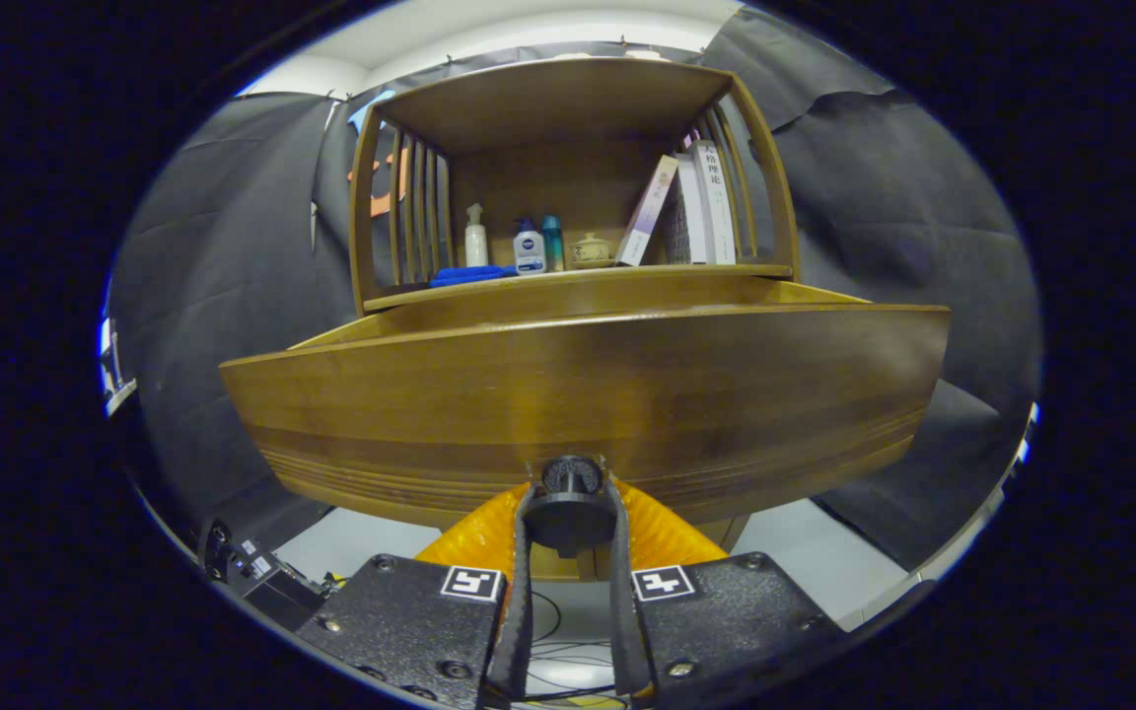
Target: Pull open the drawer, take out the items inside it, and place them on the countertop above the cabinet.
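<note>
Wooden drawer [588,394] is pulled out toward the camera; its round knob [570,508] at 6 o'clock is clamped by the hand-held gripper [569,528] for pulling. Contents hidden behind drawer front.

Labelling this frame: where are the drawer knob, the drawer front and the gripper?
drawer knob [570,503], gripper view, round face.
drawer front [588,394], gripper view, wooden panel's middle.
gripper [571,528], gripper view, between fingertips clamping the knob.

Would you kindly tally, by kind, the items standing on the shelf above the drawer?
Bottles: 3 (white pump bottle, dark blue bottle, teal bottle)
Books: 3 (leaning book, upright books)
Lidded pot: 1
Blue cloth: 1
Total: 8

The hand-held gripper is shut on the drawer knob.
</note>
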`<action>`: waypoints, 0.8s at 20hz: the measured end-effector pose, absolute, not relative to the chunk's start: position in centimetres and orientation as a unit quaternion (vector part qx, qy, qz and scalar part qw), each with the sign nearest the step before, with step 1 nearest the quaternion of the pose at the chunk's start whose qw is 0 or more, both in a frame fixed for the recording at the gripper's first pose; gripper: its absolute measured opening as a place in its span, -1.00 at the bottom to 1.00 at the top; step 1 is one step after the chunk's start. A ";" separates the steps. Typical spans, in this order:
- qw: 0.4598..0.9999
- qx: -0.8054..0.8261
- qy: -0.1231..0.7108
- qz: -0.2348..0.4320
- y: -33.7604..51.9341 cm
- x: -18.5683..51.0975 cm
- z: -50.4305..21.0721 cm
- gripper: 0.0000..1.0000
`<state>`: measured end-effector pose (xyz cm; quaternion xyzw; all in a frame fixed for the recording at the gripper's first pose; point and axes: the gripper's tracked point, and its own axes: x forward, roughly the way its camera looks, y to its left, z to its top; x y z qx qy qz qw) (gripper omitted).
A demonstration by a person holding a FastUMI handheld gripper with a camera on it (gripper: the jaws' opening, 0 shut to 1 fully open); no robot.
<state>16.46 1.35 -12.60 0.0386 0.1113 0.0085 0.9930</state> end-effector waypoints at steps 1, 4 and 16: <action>0.993 0.038 0.112 0.008 1.4 16.4 -12.7 -0.30; 0.993 0.032 0.112 0.004 1.3 16.3 -12.7 -0.30; 0.995 0.047 0.091 0.005 -1.8 13.6 -9.8 0.96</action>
